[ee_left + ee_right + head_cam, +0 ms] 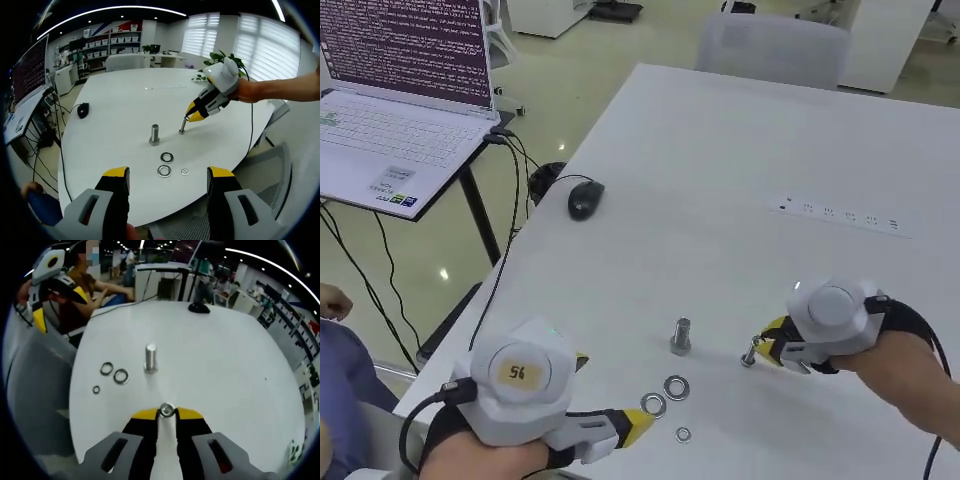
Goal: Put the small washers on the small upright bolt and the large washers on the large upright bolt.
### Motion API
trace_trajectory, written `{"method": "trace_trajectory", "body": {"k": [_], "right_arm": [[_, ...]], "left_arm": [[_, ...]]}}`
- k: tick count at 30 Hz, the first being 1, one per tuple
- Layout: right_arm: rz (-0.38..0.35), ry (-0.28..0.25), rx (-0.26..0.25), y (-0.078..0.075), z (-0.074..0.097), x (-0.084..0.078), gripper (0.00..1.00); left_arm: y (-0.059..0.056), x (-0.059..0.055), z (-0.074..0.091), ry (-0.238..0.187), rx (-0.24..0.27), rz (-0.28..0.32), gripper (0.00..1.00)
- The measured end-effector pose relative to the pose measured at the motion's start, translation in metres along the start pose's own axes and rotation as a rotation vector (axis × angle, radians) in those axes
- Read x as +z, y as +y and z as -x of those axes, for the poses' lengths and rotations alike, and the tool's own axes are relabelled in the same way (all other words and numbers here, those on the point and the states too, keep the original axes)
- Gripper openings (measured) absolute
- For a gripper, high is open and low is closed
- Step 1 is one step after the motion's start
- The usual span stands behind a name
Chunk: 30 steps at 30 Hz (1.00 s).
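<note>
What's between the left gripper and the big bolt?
Two large washers and one small washer, clearest in the left gripper view.

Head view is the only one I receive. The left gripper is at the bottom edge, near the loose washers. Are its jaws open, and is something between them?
Observer: The left gripper view shows the left gripper open. Its jaws stand wide apart with nothing between them, and the washers lie on the table ahead.
Operator: And the right one, does it really grip the bolt?
Observer: Yes. In the right gripper view the right gripper is shut on the small bolt, whose round top sits between the yellow tips.
</note>
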State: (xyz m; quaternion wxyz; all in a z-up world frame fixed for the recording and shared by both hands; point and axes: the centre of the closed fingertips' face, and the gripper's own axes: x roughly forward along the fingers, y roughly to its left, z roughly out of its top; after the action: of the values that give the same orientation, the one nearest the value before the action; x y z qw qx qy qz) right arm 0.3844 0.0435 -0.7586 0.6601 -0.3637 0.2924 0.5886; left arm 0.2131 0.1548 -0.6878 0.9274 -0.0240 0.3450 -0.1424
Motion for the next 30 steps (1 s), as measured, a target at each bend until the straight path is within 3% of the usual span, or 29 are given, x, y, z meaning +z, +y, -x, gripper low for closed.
{"method": "trace_trajectory", "body": {"k": [30], "right_arm": [[-0.007,0.015,0.013,-0.0038,-0.0064,-0.0022,0.14]], "left_arm": [[-0.0005,-0.0009,-0.0023,0.005,-0.002,0.007,0.62]]}}
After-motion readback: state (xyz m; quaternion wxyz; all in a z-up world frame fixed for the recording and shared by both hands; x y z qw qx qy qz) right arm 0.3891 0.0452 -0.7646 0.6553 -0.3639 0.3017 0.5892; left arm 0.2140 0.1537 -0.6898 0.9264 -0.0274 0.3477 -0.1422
